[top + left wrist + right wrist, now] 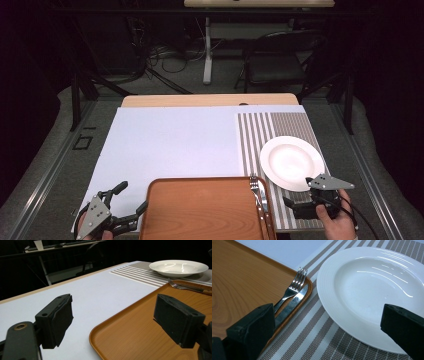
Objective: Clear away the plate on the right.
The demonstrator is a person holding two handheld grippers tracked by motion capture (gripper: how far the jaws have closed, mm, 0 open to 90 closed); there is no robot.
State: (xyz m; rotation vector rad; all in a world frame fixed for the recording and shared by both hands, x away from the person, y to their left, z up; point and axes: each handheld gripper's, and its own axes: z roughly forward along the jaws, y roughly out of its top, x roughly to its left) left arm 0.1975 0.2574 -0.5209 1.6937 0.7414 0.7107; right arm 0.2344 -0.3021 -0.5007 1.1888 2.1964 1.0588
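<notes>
Our right claw [300, 197] gapes wide, empty, beside the plate [291, 162] on the striped mat; we probably want the fork [292, 288] on the tray edge [200, 181] next, approaching low along its handle

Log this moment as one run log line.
left gripper: open, at tray corner | right gripper: open, beside plate | fork, knife: on tray
</notes>
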